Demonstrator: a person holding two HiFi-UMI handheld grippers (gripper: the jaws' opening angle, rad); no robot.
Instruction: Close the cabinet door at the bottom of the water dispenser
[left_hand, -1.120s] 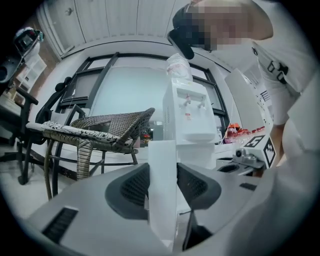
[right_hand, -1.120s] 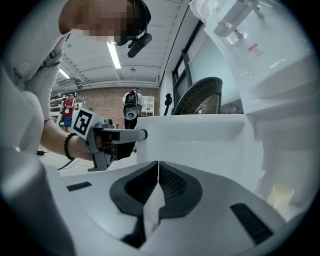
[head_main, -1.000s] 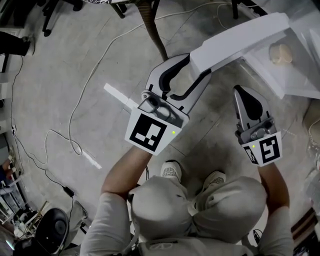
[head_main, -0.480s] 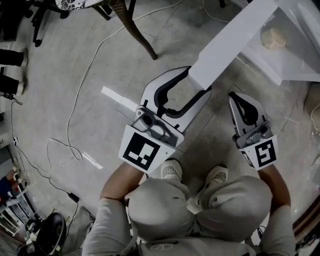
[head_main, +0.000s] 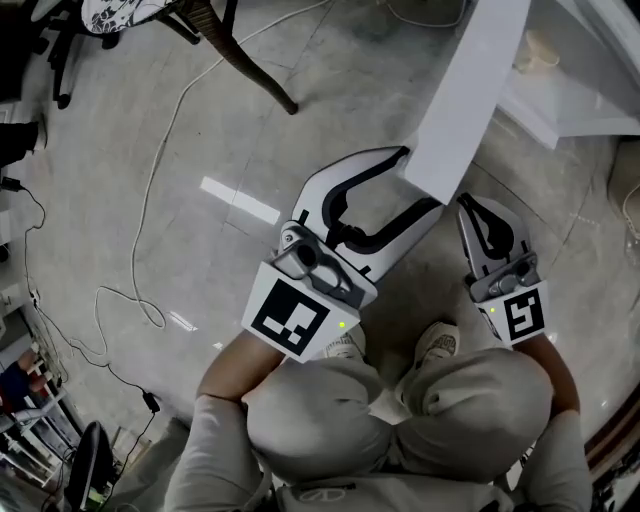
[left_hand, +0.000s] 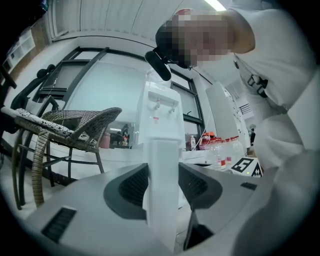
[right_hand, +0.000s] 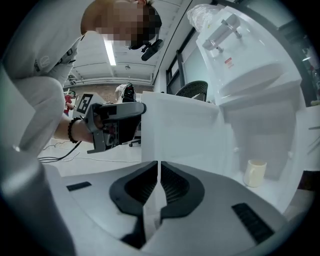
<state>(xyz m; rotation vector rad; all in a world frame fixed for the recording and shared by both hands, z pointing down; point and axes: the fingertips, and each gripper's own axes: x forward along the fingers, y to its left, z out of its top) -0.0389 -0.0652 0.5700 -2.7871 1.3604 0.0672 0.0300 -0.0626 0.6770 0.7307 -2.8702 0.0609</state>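
L: left gripper (head_main: 422, 180) jaws wide, just been opening, straddle free edge of cabinet door (head_main: 470, 90), pads prob. not pressing, so loose guide for the swing | R: right gripper (head_main: 473, 204) jaws together, empty, just beside door, prob. spare pusher | door: swung out from water dispenser (left_hand: 161, 107) base | cnt: 1 door, 1 dispenser, 2 grippers, 1 cup (right_hand: 255, 172) in cabinet

Head view steeply downward; both gripper views level, near the shared cabinet door (head_main: 470, 100)
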